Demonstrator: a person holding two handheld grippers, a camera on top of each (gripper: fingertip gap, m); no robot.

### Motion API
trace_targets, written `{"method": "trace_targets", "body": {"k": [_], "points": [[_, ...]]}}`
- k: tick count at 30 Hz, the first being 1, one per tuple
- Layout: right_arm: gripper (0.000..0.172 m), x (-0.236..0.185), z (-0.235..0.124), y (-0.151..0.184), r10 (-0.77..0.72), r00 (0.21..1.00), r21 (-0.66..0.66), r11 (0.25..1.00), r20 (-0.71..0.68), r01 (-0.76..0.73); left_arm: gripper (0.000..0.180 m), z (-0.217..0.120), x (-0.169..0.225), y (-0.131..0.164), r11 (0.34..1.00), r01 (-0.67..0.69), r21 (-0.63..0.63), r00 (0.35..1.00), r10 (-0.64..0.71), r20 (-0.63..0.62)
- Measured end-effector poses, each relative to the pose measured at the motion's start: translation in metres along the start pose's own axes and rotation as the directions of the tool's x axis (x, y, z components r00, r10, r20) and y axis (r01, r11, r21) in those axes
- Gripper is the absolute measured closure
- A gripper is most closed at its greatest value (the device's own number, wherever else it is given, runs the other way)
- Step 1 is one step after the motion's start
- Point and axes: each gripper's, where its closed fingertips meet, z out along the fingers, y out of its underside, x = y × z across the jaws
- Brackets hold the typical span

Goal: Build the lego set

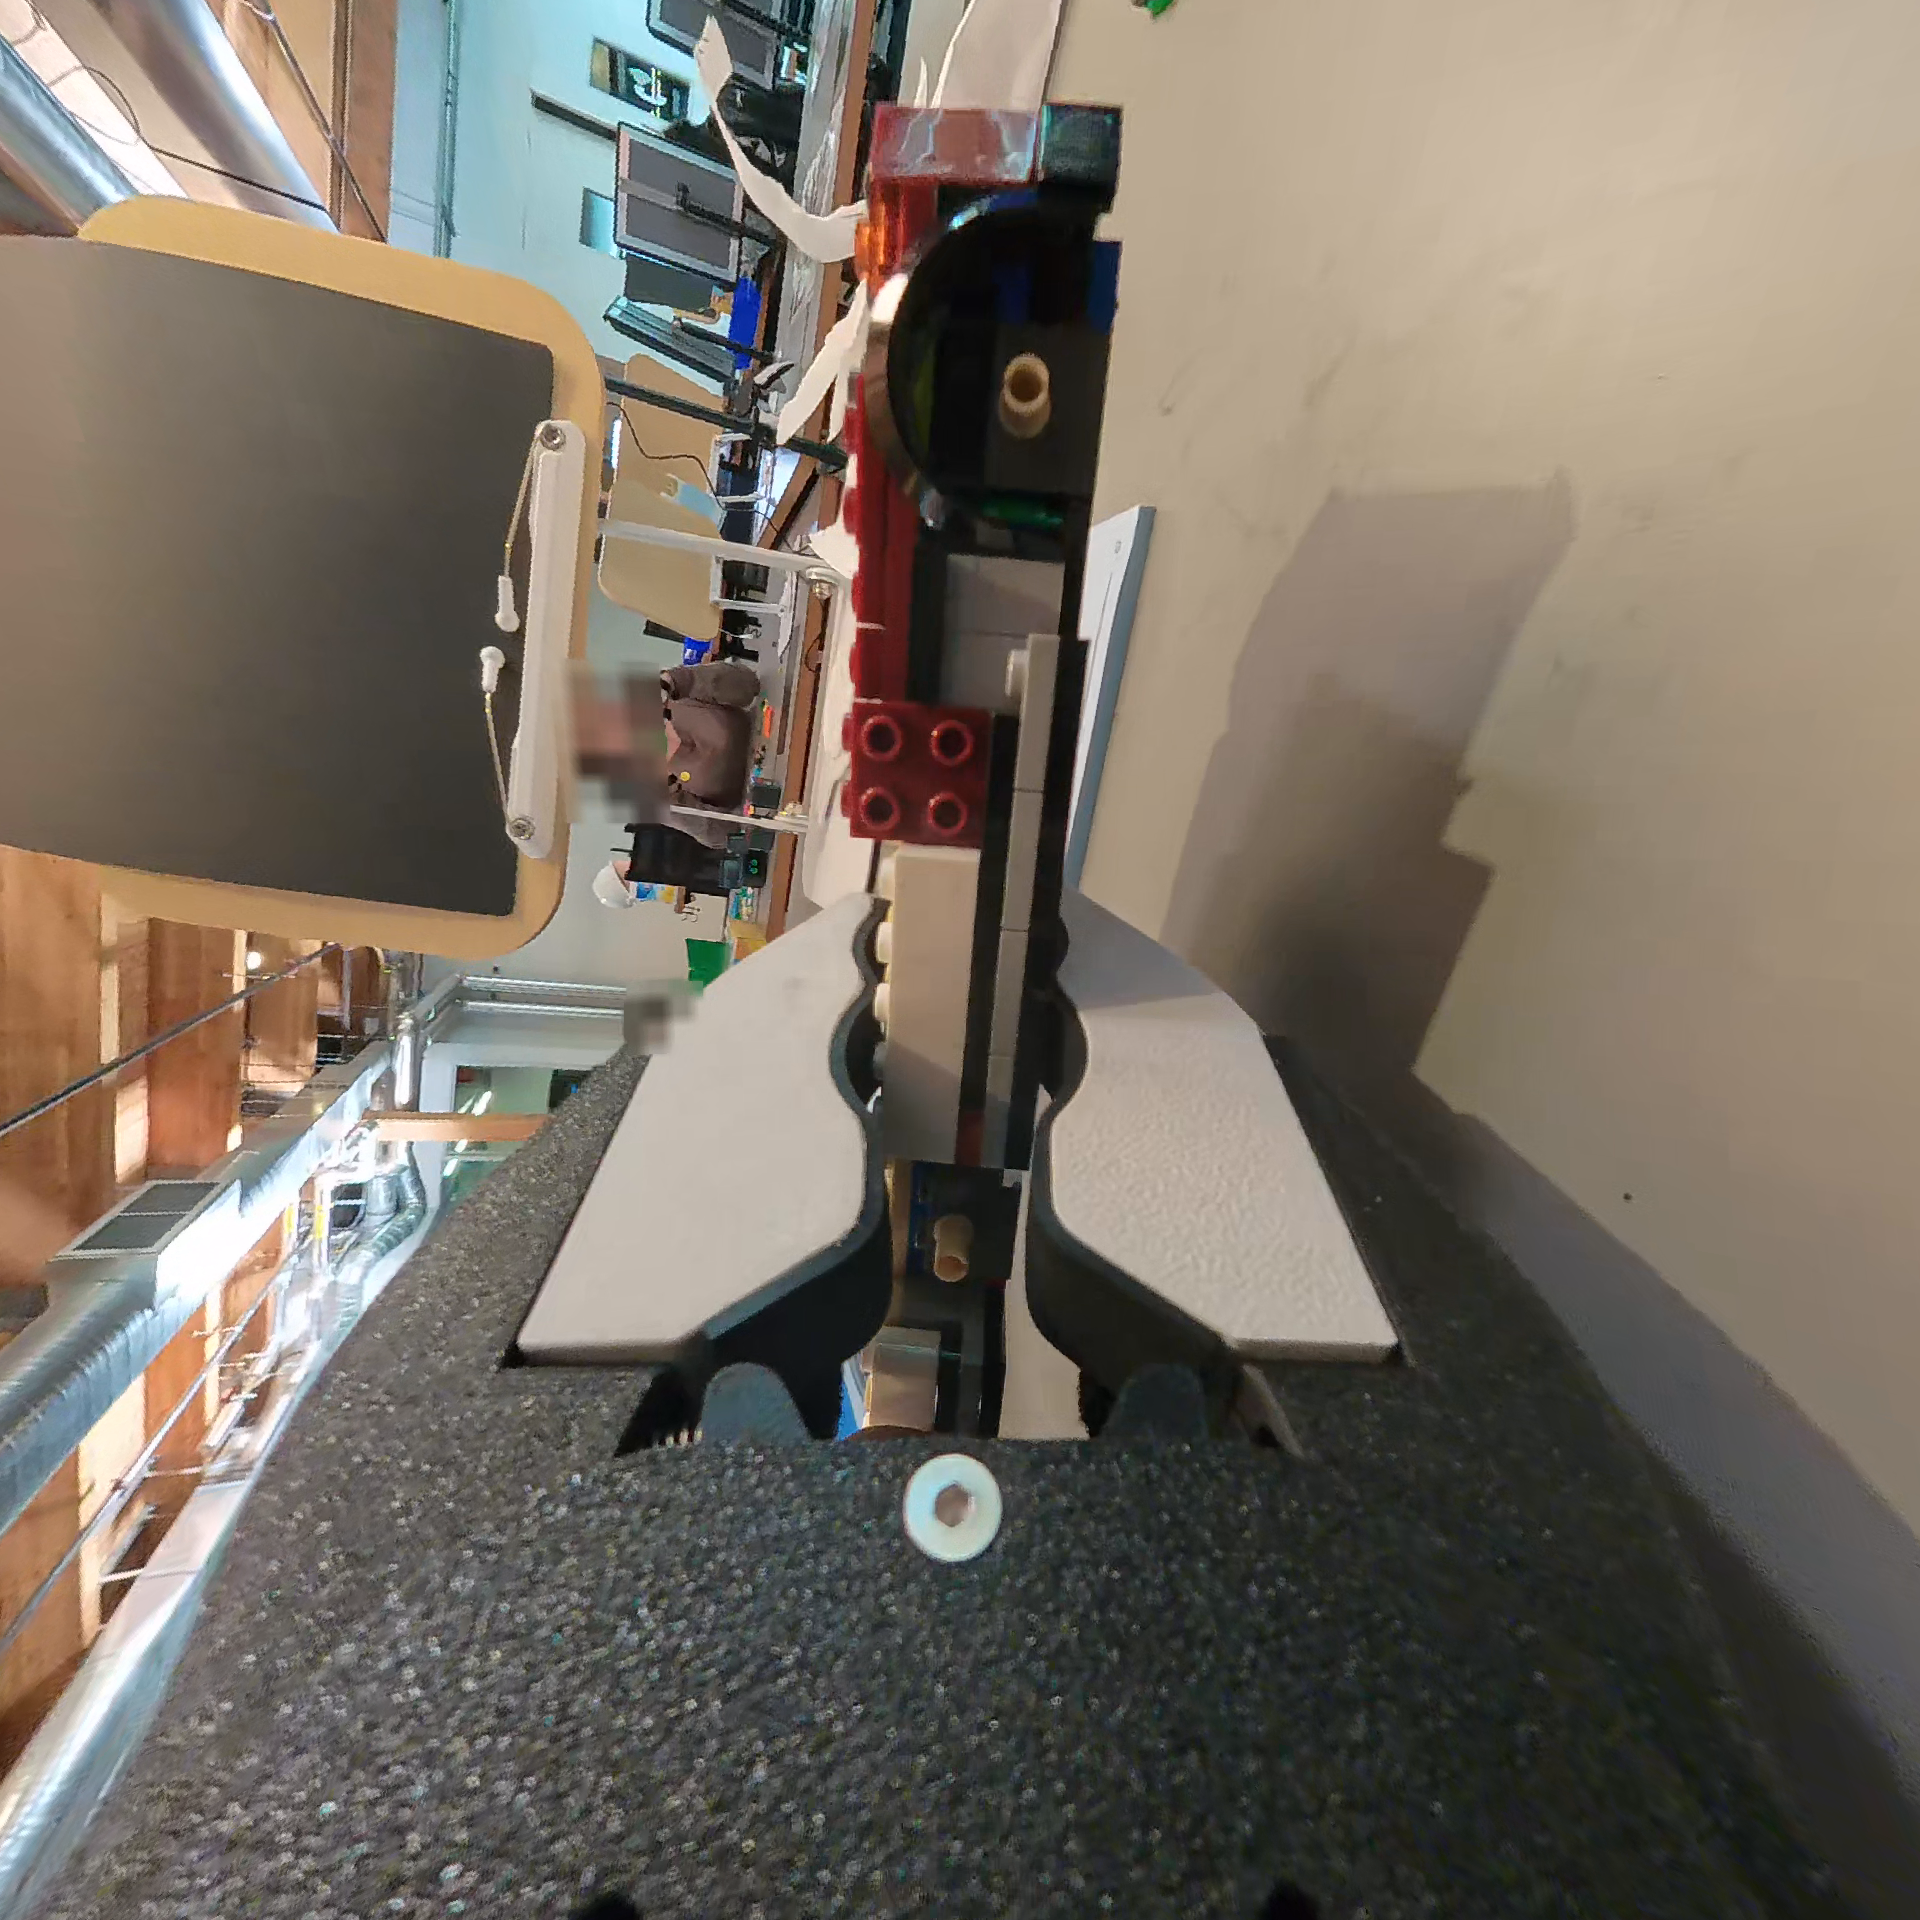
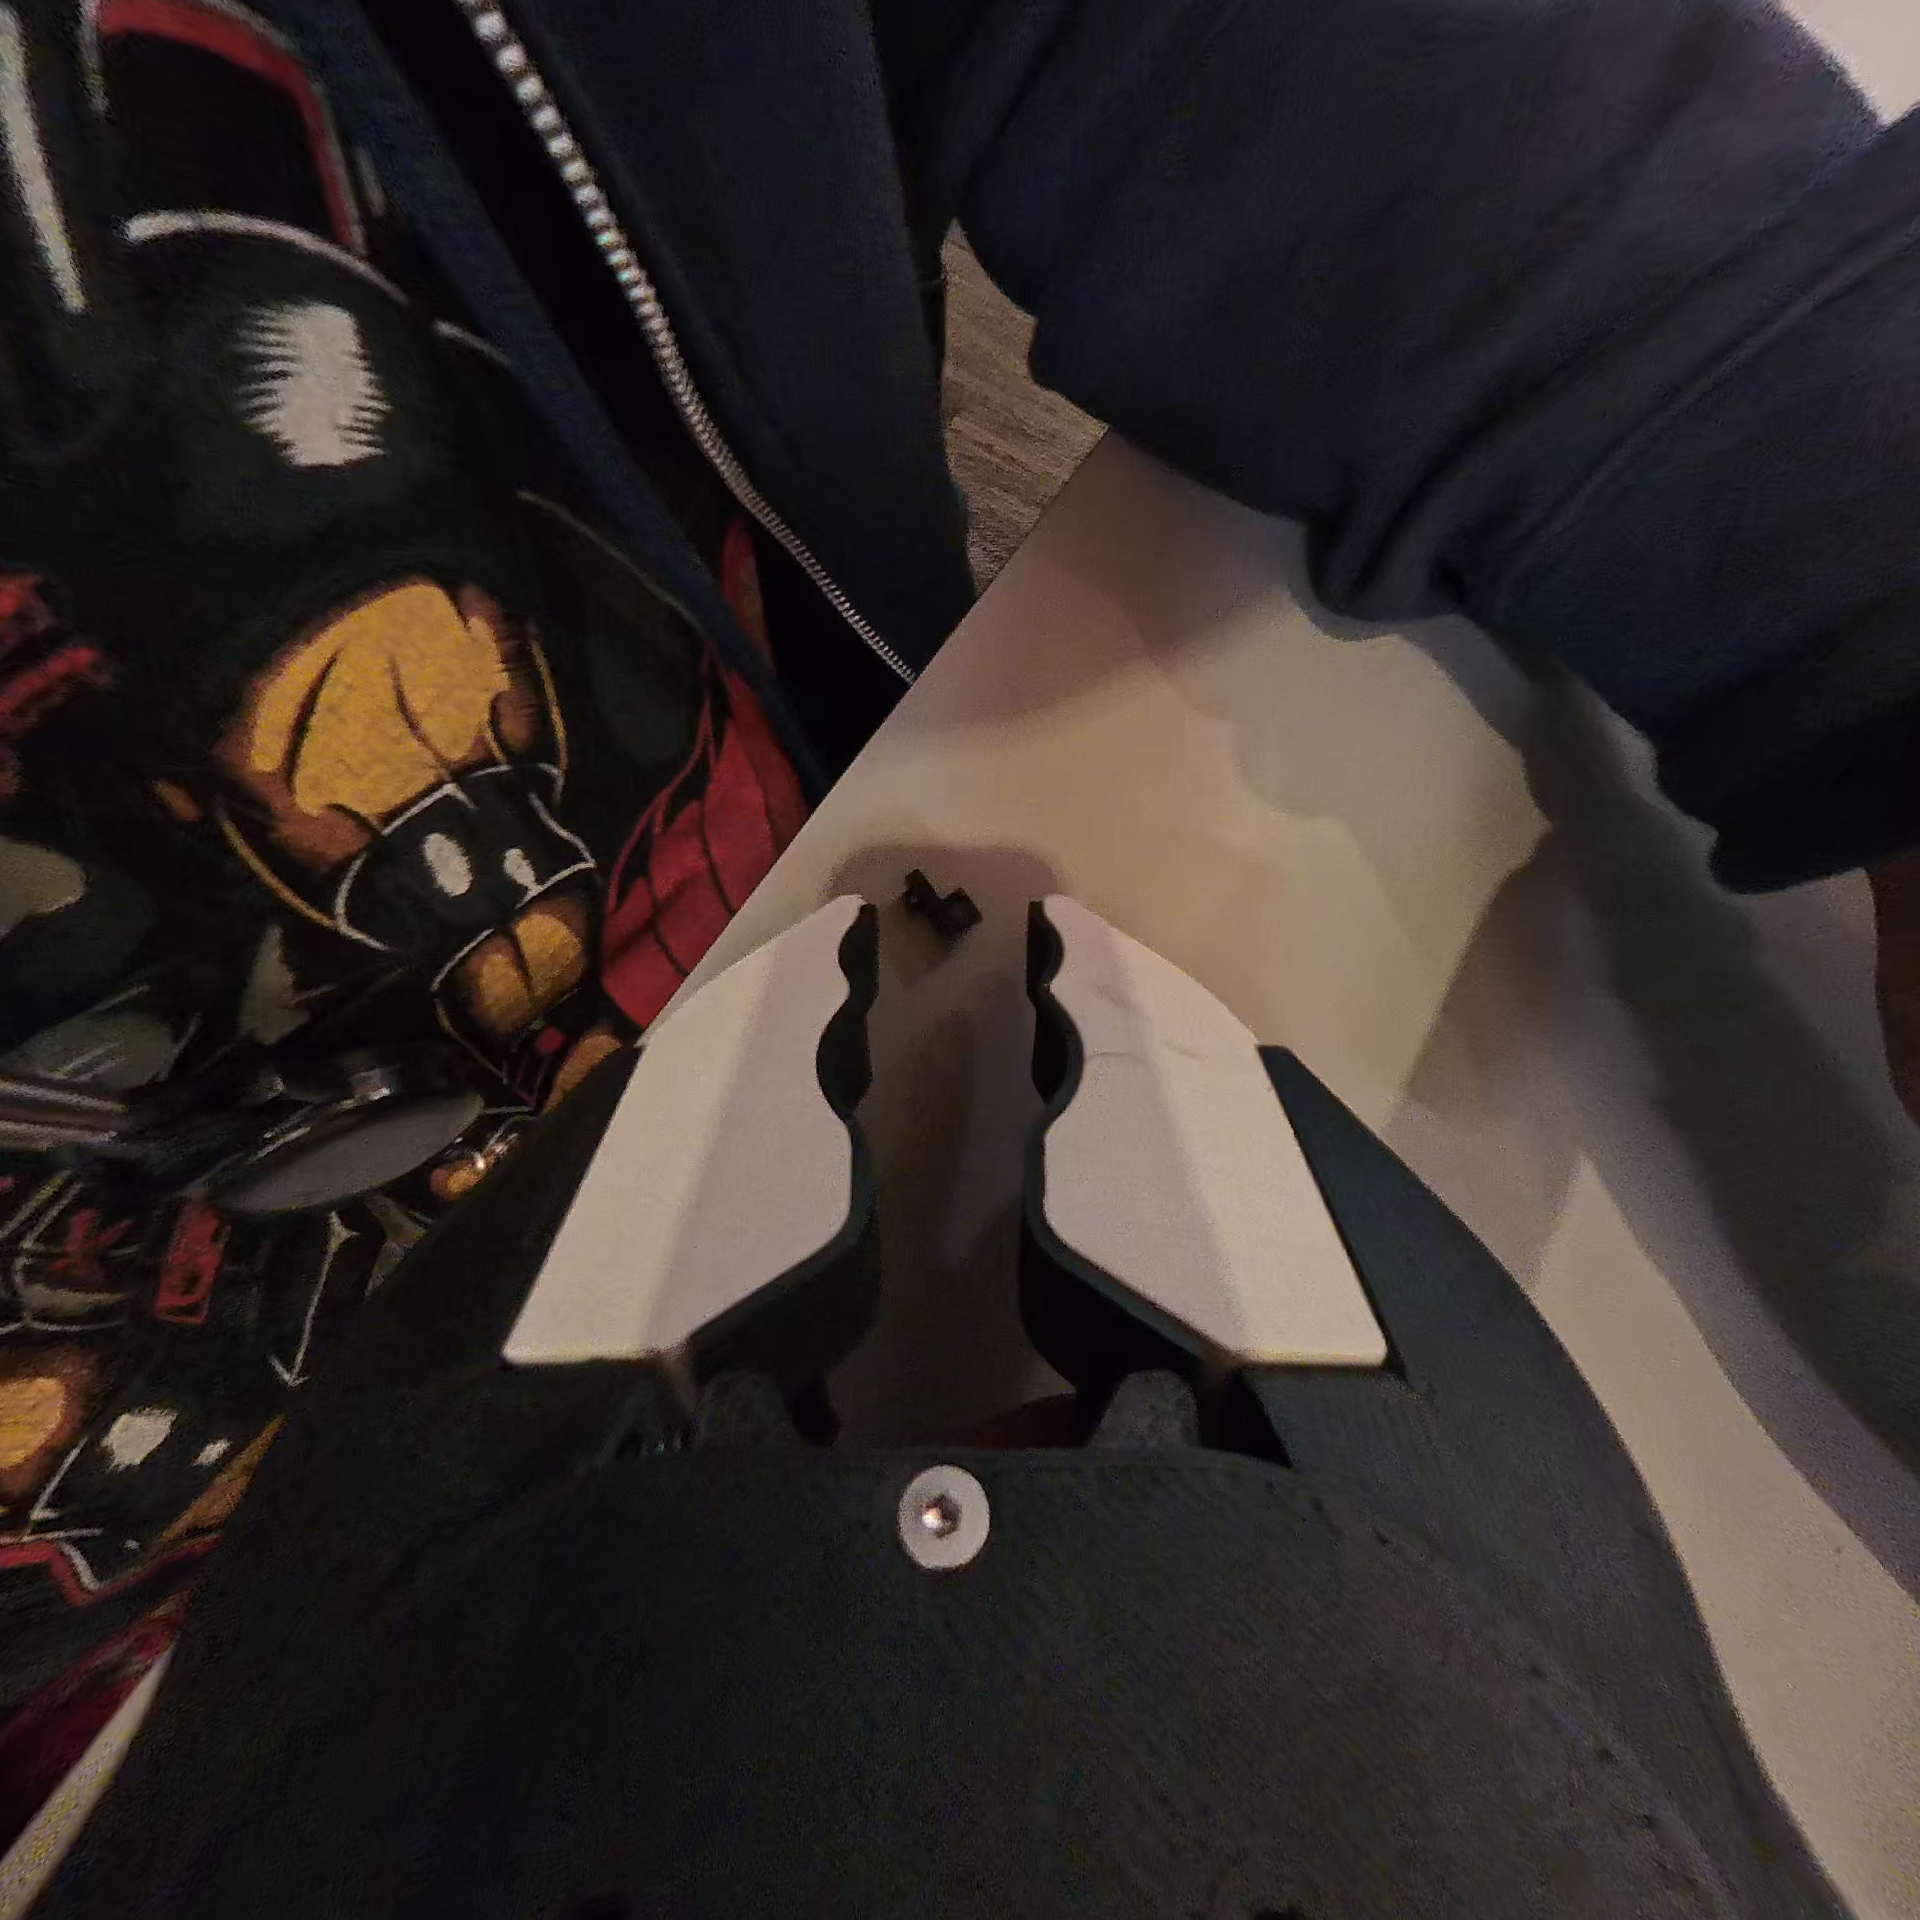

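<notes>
My left gripper (image 1: 966, 920) is shut on a toy brick model (image 1: 987, 613) built of grey, black and dark red bricks. Its pads press on the model's grey and black end, and the model sticks out ahead alongside the pale table (image 1: 1507, 312). A black wheel (image 1: 935, 353) and a dark red four-stud brick (image 1: 914, 774) sit on the model. In the right wrist view, my right gripper (image 2: 951, 916) is open just above the table (image 2: 1195, 748). A small dark brick piece (image 2: 938, 904) lies between its fingertips, nearer the left one, and neither pad touches it.
The table's corner edge (image 2: 810, 810) runs close to the left of the right gripper. A person's printed shirt (image 2: 395, 727) lies beyond it and a dark sleeve (image 2: 1455, 312) reaches over the table. A chair back (image 1: 281, 561) and distant desks show in the left wrist view. About 25 cm separates my left fingertips from my right.
</notes>
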Motion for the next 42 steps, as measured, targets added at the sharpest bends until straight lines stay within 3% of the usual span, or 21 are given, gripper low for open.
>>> {"method": "trace_targets", "body": {"k": [5,9,14,19,23,27,30,33,38,42], "points": [[0.147,-0.003,0.008,0.006,-0.082,0.996,-0.069,0.994,0.027,0.083,0.154,-0.002,0.002,0.006,1.0,0.019,-0.006,1.0,-0.019,-0.022],[0.158,-0.003,0.012,0.006,-0.061,0.997,-0.09,0.994,0.047,0.065,0.154,-0.003,0.006,0.01,1.0,0.015,-0.014,0.999,-0.016,-0.034],[0.162,0.002,0.004,0.014,0.047,0.999,-0.112,0.993,0.013,-0.045,0.154,-0.003,0.011,0.01,1.0,0.001,-0.014,0.999,-0.002,-0.045],[0.163,0.017,-0.028,0.041,0.235,0.968,-0.086,0.966,-0.089,-0.243,0.154,-0.005,0.01,0.012,1.0,-0.02,-0.022,0.999,0.02,-0.025],[0.163,0.034,-0.065,0.072,0.409,0.892,-0.035,0.906,-0.192,-0.422,0.154,-0.006,-0.002,0.011,0.998,-0.057,-0.028,0.996,0.059,0.061],[0.163,0.052,-0.1,0.103,0.627,0.744,0.025,0.768,-0.231,-0.64,0.154,0.003,-0.003,0.006,0.988,-0.152,-0.013,0.983,0.153,0.099],[0.163,0.06,-0.113,0.112,0.71,0.67,0.098,0.698,-0.215,-0.709,0.154,0.019,0.004,-0.005,0.969,-0.246,0.012,0.967,0.245,0.072],[0.162,0.067,-0.122,0.121,0.719,0.64,0.149,0.688,-0.27,-0.71,0.154,0.032,0.003,-0.017,0.978,-0.208,0.031,0.976,0.205,0.077],[0.144,0.079,-0.136,0.136,0.646,0.639,0.154,0.743,-0.418,-0.651,0.154,0.022,-0.002,-0.014,0.981,-0.186,0.05,0.98,0.182,0.086],[0.145,0.078,-0.142,0.128,0.428,0.749,0.092,0.89,-0.505,-0.447,0.154,0.009,0.004,0.002,0.981,-0.187,0.059,0.982,0.184,0.045]]}}
